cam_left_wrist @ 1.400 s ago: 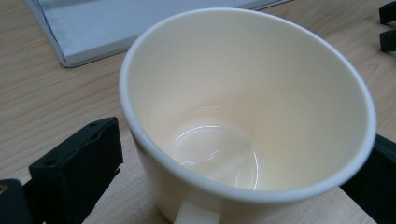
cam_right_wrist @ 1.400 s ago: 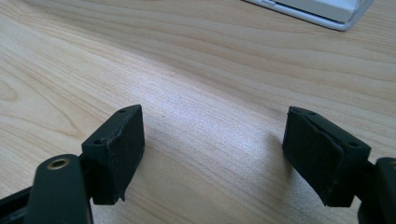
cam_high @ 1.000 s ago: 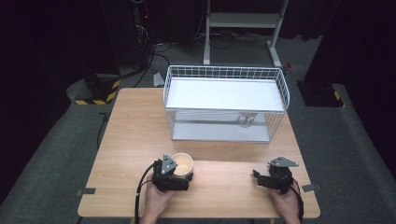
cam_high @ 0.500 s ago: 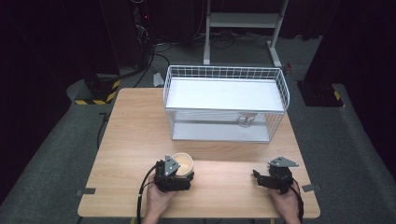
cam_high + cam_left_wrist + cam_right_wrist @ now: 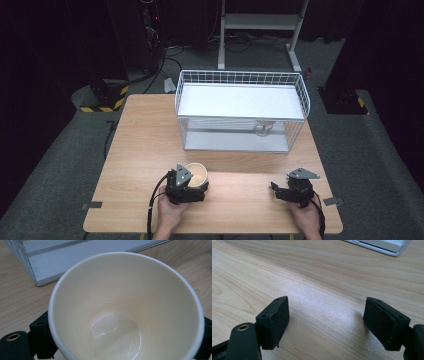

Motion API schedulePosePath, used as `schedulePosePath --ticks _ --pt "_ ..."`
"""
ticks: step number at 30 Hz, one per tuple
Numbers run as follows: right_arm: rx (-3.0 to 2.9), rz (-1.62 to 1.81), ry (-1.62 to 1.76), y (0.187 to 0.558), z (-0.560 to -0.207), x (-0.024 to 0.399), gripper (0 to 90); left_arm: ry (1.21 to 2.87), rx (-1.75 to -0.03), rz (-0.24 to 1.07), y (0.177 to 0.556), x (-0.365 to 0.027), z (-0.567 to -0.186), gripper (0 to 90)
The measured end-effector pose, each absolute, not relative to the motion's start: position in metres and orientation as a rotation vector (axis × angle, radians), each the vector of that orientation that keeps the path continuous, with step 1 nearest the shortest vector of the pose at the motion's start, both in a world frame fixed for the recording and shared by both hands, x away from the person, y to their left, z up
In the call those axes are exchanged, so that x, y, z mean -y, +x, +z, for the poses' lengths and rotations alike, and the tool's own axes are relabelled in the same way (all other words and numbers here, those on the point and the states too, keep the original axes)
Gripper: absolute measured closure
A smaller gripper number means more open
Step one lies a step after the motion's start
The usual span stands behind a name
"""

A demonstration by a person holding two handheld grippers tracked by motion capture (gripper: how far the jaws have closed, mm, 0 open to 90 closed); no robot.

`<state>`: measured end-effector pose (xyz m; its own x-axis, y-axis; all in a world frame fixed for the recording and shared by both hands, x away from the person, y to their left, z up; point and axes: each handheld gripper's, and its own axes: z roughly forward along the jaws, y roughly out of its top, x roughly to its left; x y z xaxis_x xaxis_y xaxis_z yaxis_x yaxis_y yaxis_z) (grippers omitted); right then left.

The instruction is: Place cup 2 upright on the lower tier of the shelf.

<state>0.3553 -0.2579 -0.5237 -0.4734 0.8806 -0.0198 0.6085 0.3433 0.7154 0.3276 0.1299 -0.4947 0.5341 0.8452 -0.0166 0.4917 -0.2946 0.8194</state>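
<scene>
1. The table (image 5: 140,150) is light wood, and both my hands rest at its near edge.
2. The wire basket (image 5: 242,111) stands at the far side of the table, well apart from my grippers; a white shelf lies across its top. In the left gripper view its near corner (image 5: 32,267) shows just beyond the cup.
3. The cup (image 5: 196,174) is cream, upright and empty, near the front edge of the table, left of the middle. In the left gripper view its mouth (image 5: 125,312) faces the camera, and a black jaw sits against its wall on each side.
4. My left gripper (image 5: 189,186) has just been closing, with the cup between its jaws; it now pinches the cup.
5. My right gripper (image 5: 280,191) lies low over bare wood at the front right. In its own view the gripper (image 5: 325,322) has its jaws spread wide, with nothing between them.
</scene>
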Motion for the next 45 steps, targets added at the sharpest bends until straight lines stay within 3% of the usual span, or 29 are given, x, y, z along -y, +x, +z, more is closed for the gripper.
schedulePosePath --ticks 45 --pt "-2.194 0.911 1.333 0.355 -0.524 0.259 20.4 1.998 -1.077 0.522 0.378 -0.095 -0.465 9.0"
